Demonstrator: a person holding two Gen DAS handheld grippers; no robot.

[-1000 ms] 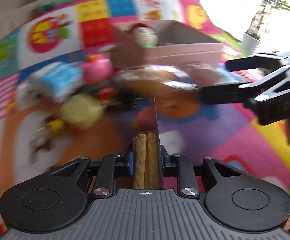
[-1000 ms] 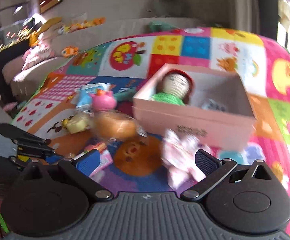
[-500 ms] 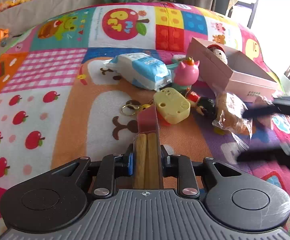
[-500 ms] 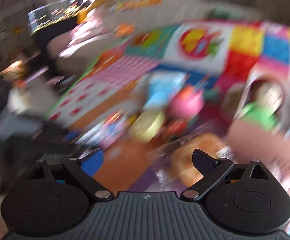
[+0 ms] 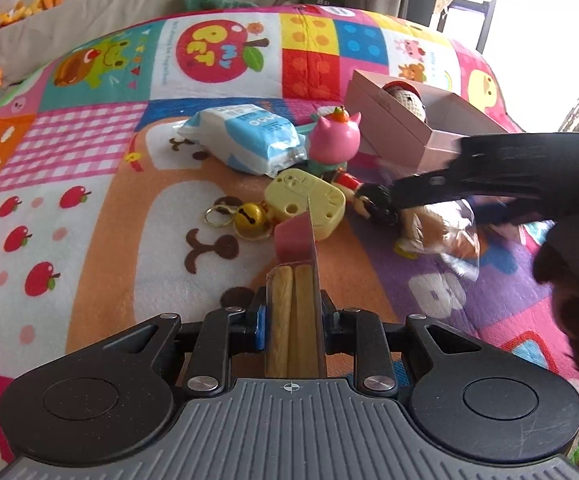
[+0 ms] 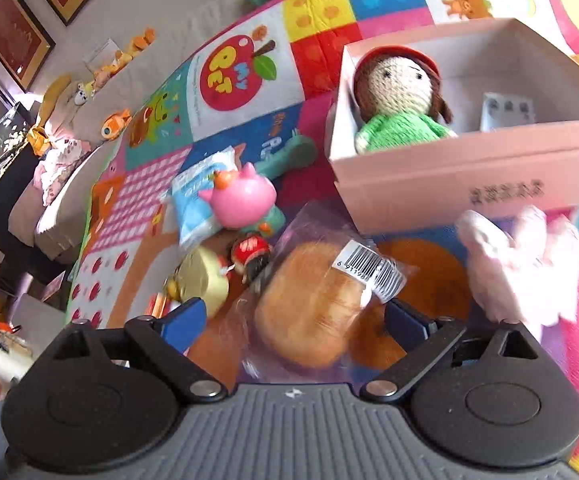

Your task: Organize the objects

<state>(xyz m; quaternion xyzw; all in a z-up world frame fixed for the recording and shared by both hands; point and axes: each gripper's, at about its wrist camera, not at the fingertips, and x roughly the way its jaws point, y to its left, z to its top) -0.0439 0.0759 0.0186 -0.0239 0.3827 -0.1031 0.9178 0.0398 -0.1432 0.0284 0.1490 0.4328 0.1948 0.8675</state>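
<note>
My left gripper [image 5: 294, 320] is shut on a clear packet of biscuit sticks [image 5: 295, 276] with a pink top, held above the mat. My right gripper [image 6: 293, 316] is open, its jaws on either side of a wrapped bun [image 6: 309, 312] that lies on the mat; it also shows in the left wrist view [image 5: 437, 224] under the right gripper's arm. A pink box [image 6: 469, 172] holds a knitted doll [image 6: 401, 104]. On the mat lie a pink pig figure [image 5: 335, 136], a blue-white tissue pack [image 5: 249, 140], a yellow toy [image 5: 305, 204] and a bell keyring [image 5: 245, 218].
A small red-and-black figure [image 6: 251, 256] lies beside the bun. A pale pink plush [image 6: 521, 256] lies in front of the box. A green toy [image 6: 293, 156] lies behind the pig. The colourful play mat [image 5: 89, 208] is bounded by a beige cushion edge [image 5: 69, 16].
My right gripper swung in and dropped over the wrapped bun, which now sits between its open jaws. My left gripper turned left and steadied, still holding the stick packet.
</note>
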